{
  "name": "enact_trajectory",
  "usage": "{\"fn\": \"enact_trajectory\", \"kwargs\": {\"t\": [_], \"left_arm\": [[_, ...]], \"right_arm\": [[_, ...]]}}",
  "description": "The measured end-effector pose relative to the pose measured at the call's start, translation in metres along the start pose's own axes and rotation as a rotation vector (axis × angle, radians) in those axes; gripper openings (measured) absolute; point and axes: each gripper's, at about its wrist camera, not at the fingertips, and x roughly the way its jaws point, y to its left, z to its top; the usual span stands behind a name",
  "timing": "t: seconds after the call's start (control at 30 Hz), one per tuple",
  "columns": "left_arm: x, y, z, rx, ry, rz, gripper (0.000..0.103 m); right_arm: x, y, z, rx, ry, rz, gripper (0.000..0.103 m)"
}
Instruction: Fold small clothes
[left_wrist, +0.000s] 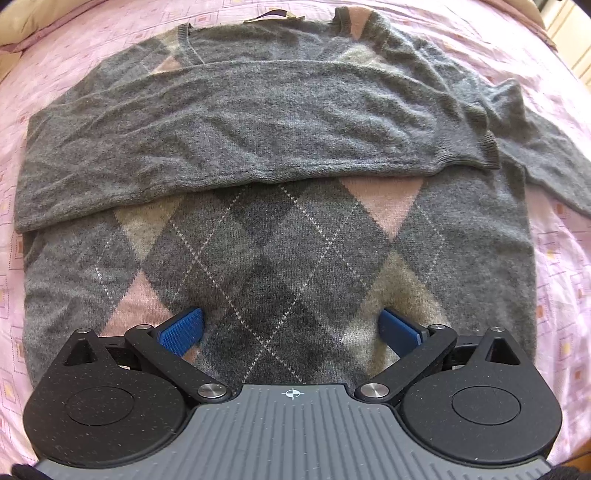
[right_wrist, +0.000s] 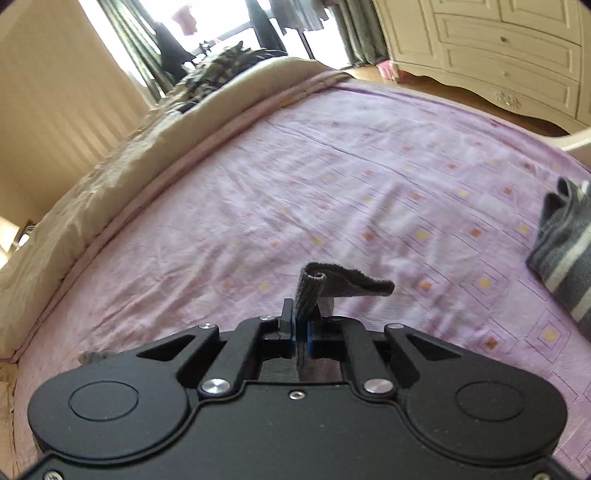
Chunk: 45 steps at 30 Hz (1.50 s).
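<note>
- Grey wool with pink and beige diamonds: the sweater (left_wrist: 280, 206) lies flat on the pink bedsheet (left_wrist: 554, 258), neck end away from me.
- One sleeve (left_wrist: 258, 140) is folded across the sweater's chest, its cuff (left_wrist: 489, 147) near the sweater's right edge.
- The other sleeve (left_wrist: 554, 147) runs off the sweater's right side onto the bedsheet.
- My left tongs (left_wrist: 291, 328) are spread wide and hold nothing; they hover over the sweater's lower front, and both blue pads (left_wrist: 183, 326) show bare.
- My right tongs (right_wrist: 302, 328) are clamped tight on a grey knit strip (right_wrist: 332, 284) with a ribbed edge, which sticks up past the tips and flops to the right. I take it for part of the sweater, though the right wrist view does not show the join.
- Beyond that strip, in the right wrist view, lies open bedsheet, with a beige quilt (right_wrist: 110, 184) bunched along its left edge.
- A grey-and-white striped garment (right_wrist: 565, 251) lies on the bedsheet, well to the right of the strip.
- A cream dresser (right_wrist: 509, 48) stands past the bed's far side.
</note>
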Motion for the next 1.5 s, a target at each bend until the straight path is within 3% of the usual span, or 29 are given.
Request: {"fn": "enact_trajectory", "kwargs": {"t": [0.07,0.1,0.23,0.37,0.6,0.77,1.0,1.03,1.07,1.13,1.5], "left_arm": [[-0.008,0.009,0.001,-0.009,-0.012,-0.039,0.097],[-0.014,0.015,0.0,-0.015,-0.024,-0.064,0.09],[-0.043,0.05,-0.003,-0.048,-0.091,-0.125,0.089],[-0.071,0.084,-0.008,-0.076,-0.162,-0.131,0.09],[-0.098,0.153,-0.014,-0.147,-0.234,-0.117,0.09],[-0.101,0.196,-0.022,-0.231,-0.235,-0.106,0.09],[-0.1,0.224,-0.026,-0.275,-0.231,-0.117,0.09],[-0.1,0.225,-0.025,-0.275,-0.234,-0.121,0.09],[-0.1,0.224,-0.023,-0.276,-0.238,-0.126,0.09],[-0.099,0.221,-0.019,-0.273,-0.246,-0.137,0.09],[-0.069,0.171,0.027,-0.166,-0.267,-0.171,0.088]], "right_arm": [[-0.011,0.035,0.001,-0.046,-0.014,0.045,0.014],[-0.015,0.055,0.0,-0.07,-0.018,0.066,0.014],[-0.03,0.138,-0.012,-0.164,-0.023,0.177,0.014],[-0.031,0.224,-0.039,-0.253,0.009,0.305,0.014],[0.013,0.347,-0.124,-0.374,0.147,0.462,0.014],[0.049,0.405,-0.195,-0.47,0.255,0.474,0.014],[0.075,0.434,-0.257,-0.621,0.337,0.465,0.021],[0.073,0.438,-0.263,-0.64,0.337,0.461,0.027],[0.071,0.435,-0.265,-0.651,0.338,0.463,0.042],[0.065,0.427,-0.264,-0.671,0.335,0.458,0.058],[0.054,0.335,-0.267,-0.75,0.415,0.257,0.065]]}}
